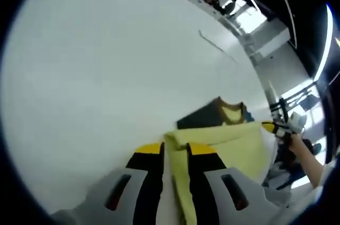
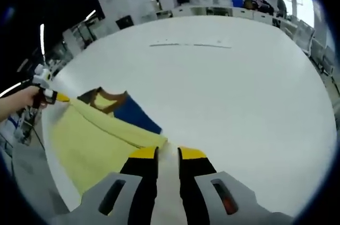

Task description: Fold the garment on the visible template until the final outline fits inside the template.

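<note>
1. Left gripper view: the left gripper (image 1: pixel 175 153), its black jaws tipped in yellow, stands clamped on a corner of the pale yellow cloth garment (image 1: pixel 234 148), with a strip of the fabric running down between the jaws toward the camera.
2. Ahead and to the right of those jaws, the yellow fabric stretches in a taut band across the white table (image 1: pixel 106 76) to the right gripper (image 1: pixel 272 127), which is carried in a person's hand (image 1: pixel 298 143) at the far edge.
3. Just beyond the band lies the garment's dark blue part with a brown collar (image 1: pixel 226 105), flat on the table.
4. A thin dark template line (image 1: pixel 215 43) is marked on the table well ahead of the jaws.
5. Right gripper view: the right gripper (image 2: pixel 168 153) pinches the opposite corner of the yellow garment (image 2: pixel 90 137), the jaws drawn nearly together on the cloth edge.
6. To the left of those jaws the fabric runs out to the left gripper (image 2: pixel 61 97), gripped by a hand (image 2: pixel 18 103).
7. The blue part and collar (image 2: pixel 114 100) sit just ahead-left of the jaws; the template line (image 2: pixel 188 45) lies far ahead on the white table (image 2: pixel 239 103).
</note>
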